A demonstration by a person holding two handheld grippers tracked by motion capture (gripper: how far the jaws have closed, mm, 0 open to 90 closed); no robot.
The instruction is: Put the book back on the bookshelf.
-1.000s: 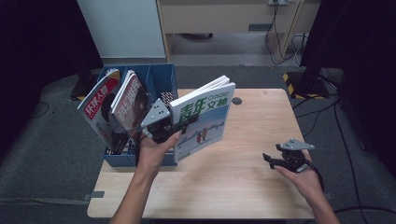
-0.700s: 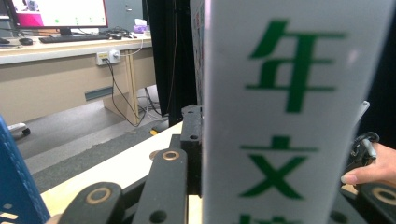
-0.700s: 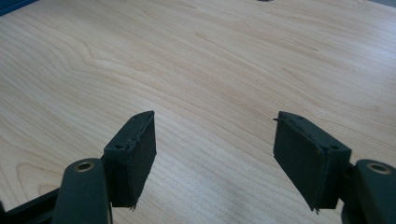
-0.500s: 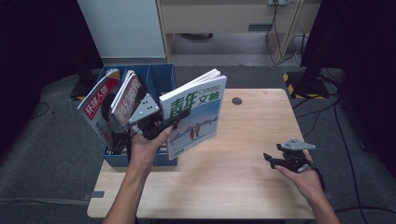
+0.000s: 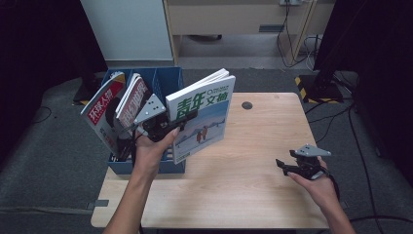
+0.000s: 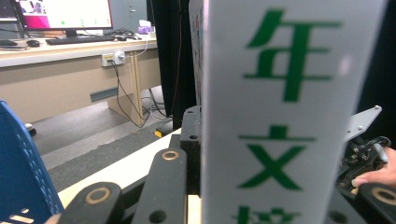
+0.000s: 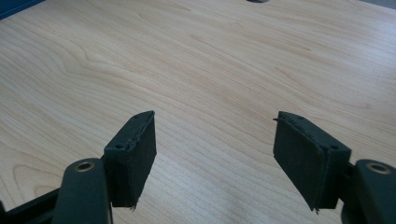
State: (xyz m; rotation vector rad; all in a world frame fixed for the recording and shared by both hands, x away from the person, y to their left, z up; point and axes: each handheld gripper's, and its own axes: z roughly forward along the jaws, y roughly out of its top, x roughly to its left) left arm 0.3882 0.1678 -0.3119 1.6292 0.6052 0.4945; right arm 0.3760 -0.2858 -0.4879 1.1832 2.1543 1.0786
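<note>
High view: the person's left forearm enters from the bottom edge and runs up and slightly right, wrist bent back, hand wrapped around the left gripper (image 5: 187, 118) with the grey plate tilted toward the blue file box (image 5: 171, 84). The jaws are clamped on the white magazine with green characters (image 5: 202, 114), gripping it near its left edge about halfway up. The magazine is held off the wooden table (image 5: 243, 185), close to upright with its top leaning right, cover facing the camera, its lower left corner over the front right part of the box. In the left gripper view the magazine (image 6: 280, 112) stands edge-on between the black jaws, which press against both faces; the far contact is partly hidden by the cover, so the depth of the bite is uncertain. The blue box sits at the table's left edge with its dividers upright; two red-covered magazines (image 5: 104, 114) lean left in its left compartments, just beside the left gripper. The right forearm enters from the bottom right corner, angled up and left, hand low over the table's right side and holding the right gripper (image 5: 281, 165) pointing left, roughly level with the surface. In the right gripper view its jaws (image 7: 215, 154) stand wide apart with bare wood grain between the pads and nothing held. The right gripper is well apart from the white magazine. A small dark round spot (image 5: 247, 105) lies on the table near its far edge.
</note>
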